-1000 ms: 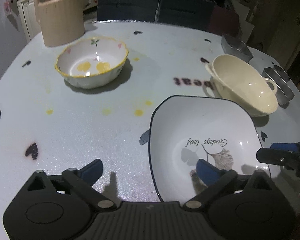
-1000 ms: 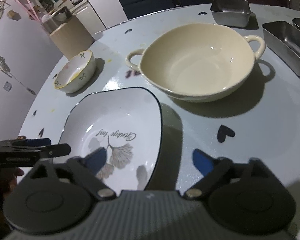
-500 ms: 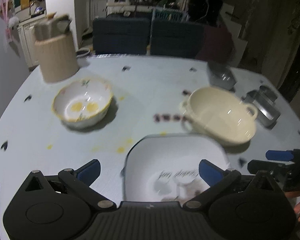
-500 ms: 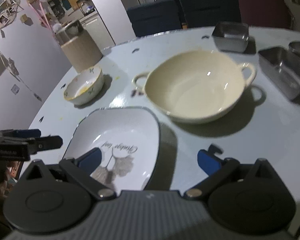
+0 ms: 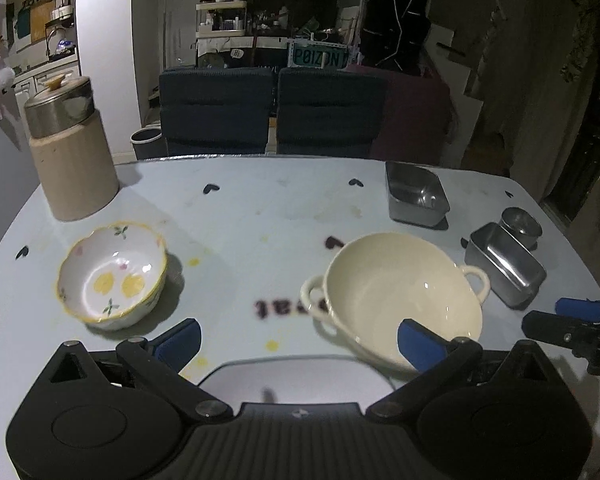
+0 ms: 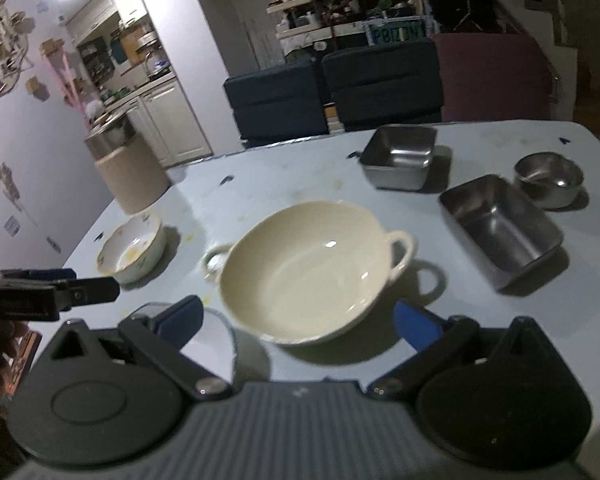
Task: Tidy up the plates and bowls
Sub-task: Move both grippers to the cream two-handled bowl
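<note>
We note the cream two-handled bowl point(image 5: 400, 300) upright near the middle of the white table point(image 5: 260, 208), empty, with one handle toward the metal containers and the other toward the printed lettering on the tabletop. The square white plate point(image 5: 296, 376) lies flat at the near edge, just in front of the cream bowl and largely hidden behind the gripper bodies; in the right wrist view only a corner of it point(image 6: 210, 344) shows. The small floral bowl point(image 5: 114, 274) with a yellow rim sits apart on the left side, upright and empty.

Left gripper point(image 5: 298, 338): fingers spread wide, nothing between them, poised above the plate's far edge. Right gripper point(image 6: 296, 320): fingers likewise spread wide and empty, framing the near side of the cream bowl without touching it.

Further out: a beige canister point(image 5: 74, 160) with a metal lid stands at the far left corner. On the right side we see a square steel tray point(image 6: 400, 156), a rectangular steel tray point(image 6: 500, 228) and a small round steel cup point(image 6: 548, 178), all empty. Dark blue chairs point(image 5: 272, 110) stand behind the table.
</note>
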Demonstrator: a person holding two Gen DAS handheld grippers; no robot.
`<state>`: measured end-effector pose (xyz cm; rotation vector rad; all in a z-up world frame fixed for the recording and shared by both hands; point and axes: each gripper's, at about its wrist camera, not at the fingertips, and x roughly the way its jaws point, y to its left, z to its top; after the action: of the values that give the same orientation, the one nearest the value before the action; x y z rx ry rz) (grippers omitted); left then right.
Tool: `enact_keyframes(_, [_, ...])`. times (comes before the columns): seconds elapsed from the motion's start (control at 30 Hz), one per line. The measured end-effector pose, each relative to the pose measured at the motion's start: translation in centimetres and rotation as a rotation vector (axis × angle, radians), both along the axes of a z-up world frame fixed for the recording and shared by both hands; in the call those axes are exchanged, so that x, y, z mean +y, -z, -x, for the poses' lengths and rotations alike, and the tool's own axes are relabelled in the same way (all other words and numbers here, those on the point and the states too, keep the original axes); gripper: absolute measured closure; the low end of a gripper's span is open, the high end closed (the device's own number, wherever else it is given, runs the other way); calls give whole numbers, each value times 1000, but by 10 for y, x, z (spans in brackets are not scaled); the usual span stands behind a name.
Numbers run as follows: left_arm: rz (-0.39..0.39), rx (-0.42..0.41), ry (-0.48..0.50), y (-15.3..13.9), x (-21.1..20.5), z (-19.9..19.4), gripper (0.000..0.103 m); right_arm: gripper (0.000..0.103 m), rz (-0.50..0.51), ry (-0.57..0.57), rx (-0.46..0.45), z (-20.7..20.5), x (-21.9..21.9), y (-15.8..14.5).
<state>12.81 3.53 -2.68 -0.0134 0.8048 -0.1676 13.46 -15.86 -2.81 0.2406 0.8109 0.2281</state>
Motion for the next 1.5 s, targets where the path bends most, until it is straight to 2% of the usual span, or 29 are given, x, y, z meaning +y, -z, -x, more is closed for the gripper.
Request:
enact_keyframes(0.3, [-21, 5, 8, 4, -26, -36, 0, 0, 85, 45, -55, -31, -30, 5])
enact_keyframes(0.63, [-46, 56, 3, 24, -26, -72, 0, 0, 50, 33, -6, -72, -51, 23])
enact_keyframes(0.77, [-8, 54, -5, 33, -18, -80, 0, 0, -10, 23, 39, -86, -55, 30])
enact_keyframes(0.83, [32, 79, 1, 36, -13, -85, 0, 0, -26, 28, 37, -90, -55, 33])
enact_keyframes(0.97, [116, 128, 0, 42, -6, -93, 0, 0, 16, -16, 53, -103, -52, 41])
enact_keyframes(1.07, [168, 159, -6, 43, -3, -97, 2, 1, -43, -39, 93, -113, -57, 47])
enact_keyframes(1.17, [192, 182, -14, 45, 0, -102, 15, 16, -58, -17, 127, -121, -59, 51])
enact_keyframes(1.23, [196, 197, -9, 47, 1, -104, 24, 35, -53, -8, 153, -124, -59, 52])
enact_keyframes(1.37, [204, 234, 3, 53, 4, -110, 42, 47, -49, 6, 199, -128, -61, 56])
enact_keyframes(1.5, [187, 258, 11, 58, 5, -111, 49, 65, -25, -17, 232, -130, -56, 62])
